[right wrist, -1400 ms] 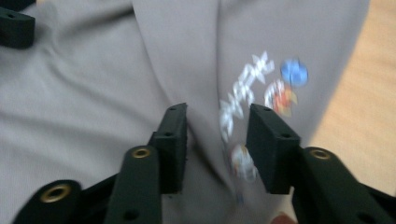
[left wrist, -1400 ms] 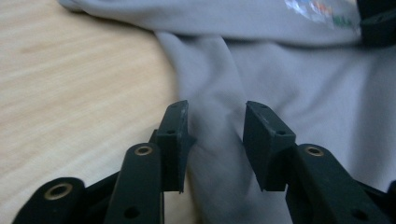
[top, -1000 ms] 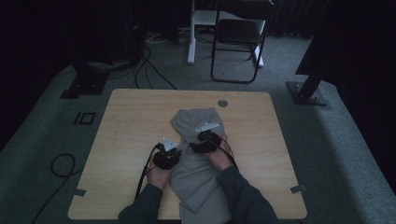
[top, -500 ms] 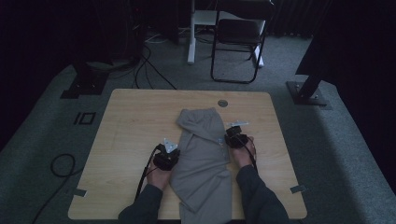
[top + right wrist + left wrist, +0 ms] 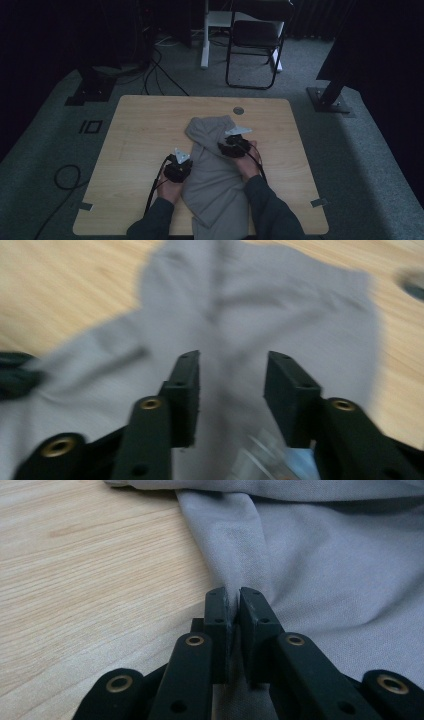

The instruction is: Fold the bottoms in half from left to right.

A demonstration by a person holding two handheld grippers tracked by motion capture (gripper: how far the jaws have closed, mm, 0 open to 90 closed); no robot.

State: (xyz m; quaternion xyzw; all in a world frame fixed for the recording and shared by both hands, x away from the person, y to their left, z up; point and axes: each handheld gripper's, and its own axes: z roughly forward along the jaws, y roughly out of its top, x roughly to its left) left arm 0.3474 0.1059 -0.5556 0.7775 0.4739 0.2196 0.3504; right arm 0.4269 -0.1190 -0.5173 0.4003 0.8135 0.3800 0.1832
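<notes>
A grey garment [image 5: 215, 175] lies crumpled down the middle of the wooden table [image 5: 145, 130], hanging over the near edge. My left gripper [image 5: 184, 167] is at the garment's left edge. In the left gripper view it [image 5: 235, 597] is shut on a raised fold of the grey cloth [image 5: 325, 555]; its jaws have just eased a little with the fold still pinched. My right gripper [image 5: 231, 146] is over the garment's right side. In the blurred right gripper view it [image 5: 231, 365] is open above the cloth [image 5: 260, 305]; its jaws have just been opening, with nothing gripped between them.
A small round disc [image 5: 238, 110] is set in the table near the far edge. Bare wood lies left and right of the garment. Beyond the table stand a black chair [image 5: 255, 45] and a stand base [image 5: 330, 100]; cables [image 5: 65, 175] trail on the carpet.
My right gripper swung out to the right side of the garment, then came back left over the cloth and now stands open. The garment's upper part has shifted. The left gripper stayed put.
</notes>
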